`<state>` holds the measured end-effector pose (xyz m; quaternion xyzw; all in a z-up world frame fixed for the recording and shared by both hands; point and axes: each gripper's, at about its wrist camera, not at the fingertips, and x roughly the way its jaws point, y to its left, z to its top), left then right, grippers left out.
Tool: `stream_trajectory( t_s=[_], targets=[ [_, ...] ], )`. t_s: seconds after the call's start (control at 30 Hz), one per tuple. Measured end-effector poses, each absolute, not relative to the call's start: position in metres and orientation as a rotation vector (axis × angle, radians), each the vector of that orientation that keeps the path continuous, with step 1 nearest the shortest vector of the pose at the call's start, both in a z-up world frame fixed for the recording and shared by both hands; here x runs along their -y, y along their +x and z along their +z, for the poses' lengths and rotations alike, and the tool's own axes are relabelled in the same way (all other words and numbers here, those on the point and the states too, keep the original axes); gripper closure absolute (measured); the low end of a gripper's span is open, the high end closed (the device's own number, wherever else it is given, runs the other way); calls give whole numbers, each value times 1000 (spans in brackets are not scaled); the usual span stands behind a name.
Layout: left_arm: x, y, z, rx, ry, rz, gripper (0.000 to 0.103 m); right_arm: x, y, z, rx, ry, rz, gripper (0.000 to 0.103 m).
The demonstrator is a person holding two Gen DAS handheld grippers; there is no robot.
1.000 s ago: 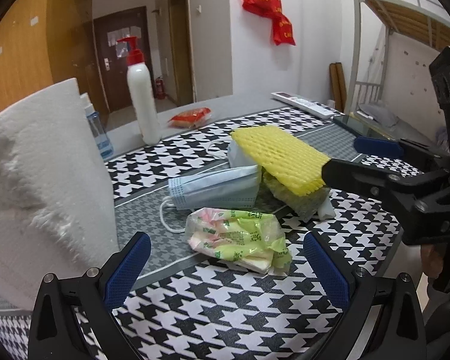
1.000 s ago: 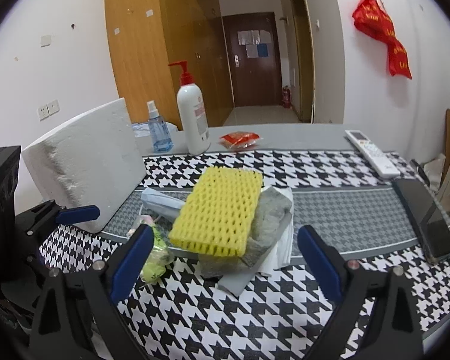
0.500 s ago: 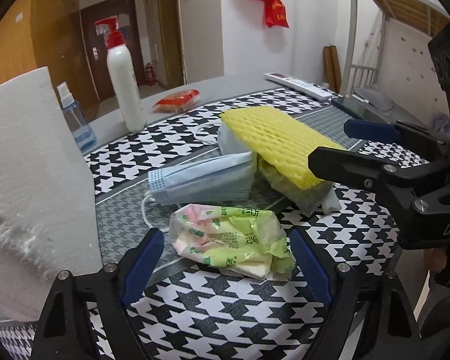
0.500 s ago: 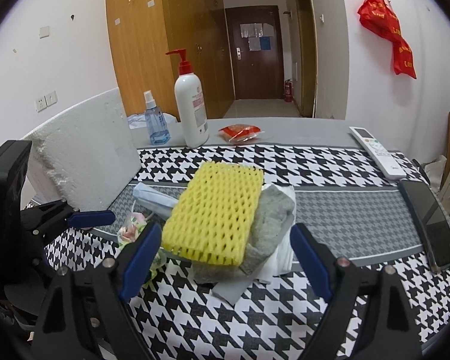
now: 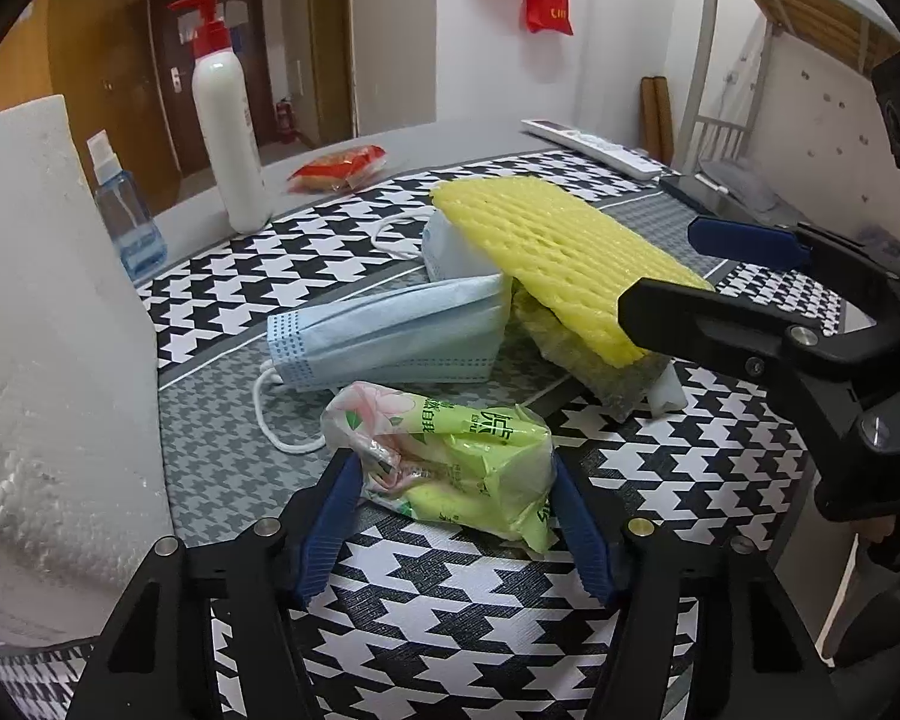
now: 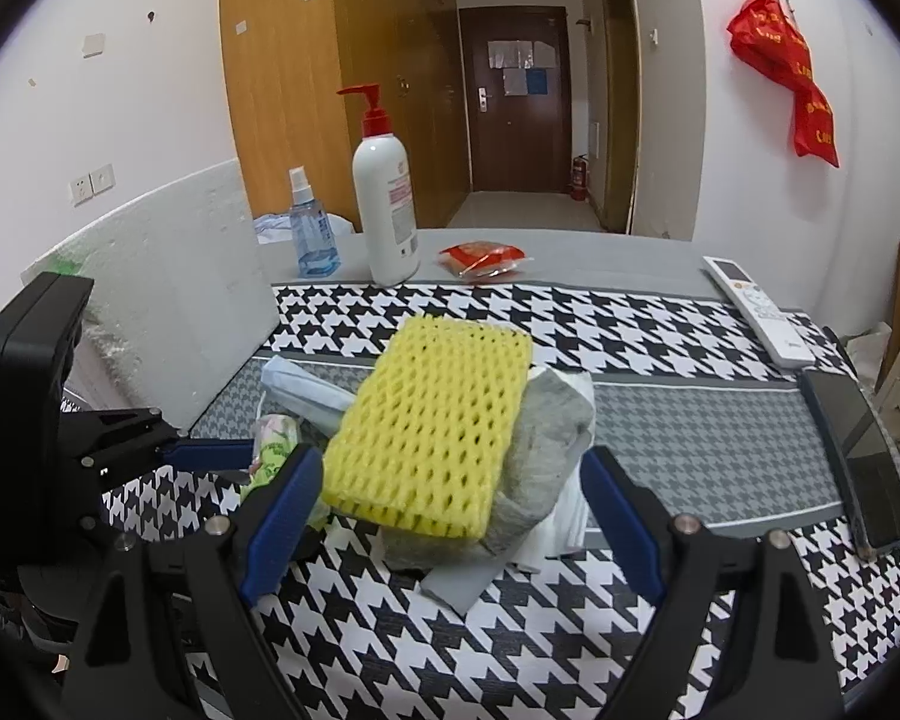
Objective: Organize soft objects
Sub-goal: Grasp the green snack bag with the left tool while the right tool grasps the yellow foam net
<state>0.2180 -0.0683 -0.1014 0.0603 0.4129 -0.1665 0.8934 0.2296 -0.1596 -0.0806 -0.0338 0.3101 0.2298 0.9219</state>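
A green and pink tissue pack (image 5: 450,462) lies on the houndstooth cloth between the blue pads of my left gripper (image 5: 453,510). Its jaws are closing, and both pads touch the ends of the crumpled pack. Behind it lies a blue face mask (image 5: 390,336). A yellow foam net (image 6: 432,426) rests on a grey cloth (image 6: 546,438) and white tissue. My right gripper (image 6: 450,516) stands open astride the near end of that pile, its pads apart from it.
A white foam block (image 5: 48,330) stands at the left. At the back are a pump bottle (image 6: 387,210), a blue spray bottle (image 6: 312,234) and a red snack packet (image 6: 480,255). A remote (image 6: 756,306) and a dark phone (image 6: 858,456) lie at the right.
My left gripper came down and forward over the tissue pack, and its jaws narrowed from wide open until the pads met the pack. The right gripper stayed over the yellow foam pile.
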Motion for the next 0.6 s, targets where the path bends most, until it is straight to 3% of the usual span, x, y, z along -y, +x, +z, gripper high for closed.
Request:
stream_trajectory(
  t_s=[0.13,0.4,0.47,0.6],
  targets=[
    [62,217,-100,-847,80,-370,40,158,230,-80,-640,-76,480,13],
    [52,213,-96,-808,23,-398,41,152,232,-82,-658,-85,494,27],
    [49,212,-95,-793,0,-394,41,151,233,-83,-666,-93,492,43],
    [47,209,-93,-773,-12,-398,42,149,232,-86,-676,-98,487,54]
  ],
)
